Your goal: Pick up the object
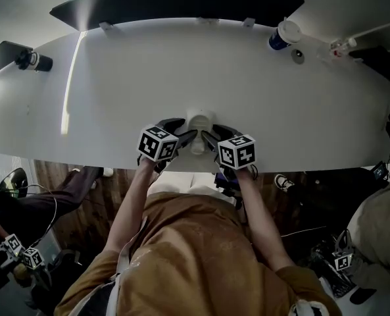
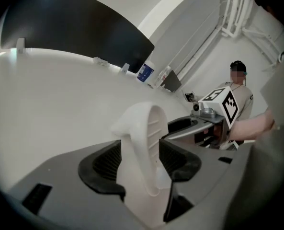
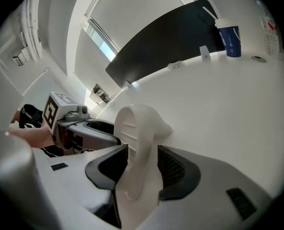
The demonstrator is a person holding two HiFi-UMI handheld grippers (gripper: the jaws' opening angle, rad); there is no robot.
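Note:
A white moulded plastic object [image 1: 200, 120] stands on the white table [image 1: 116, 78] close to its front edge. My left gripper [image 1: 188, 128] reaches it from the left and my right gripper [image 1: 212, 131] from the right. In the left gripper view the object [image 2: 142, 143] rises between the two black ribbed pads of the left gripper [image 2: 141, 166], whose jaws stand wide and do not clamp it. The right gripper view is alike: the object [image 3: 139, 152] sits inside the right gripper [image 3: 142, 169], with a slim gap beside one pad.
A blue and white cup [image 1: 283, 35] and a small bottle [image 1: 339, 47] stand at the table's far right. A dark curved panel [image 1: 175, 2] runs along the back edge. A black camera [image 1: 33, 60] sits off the left end. Another person [image 2: 237, 95] sits to the right.

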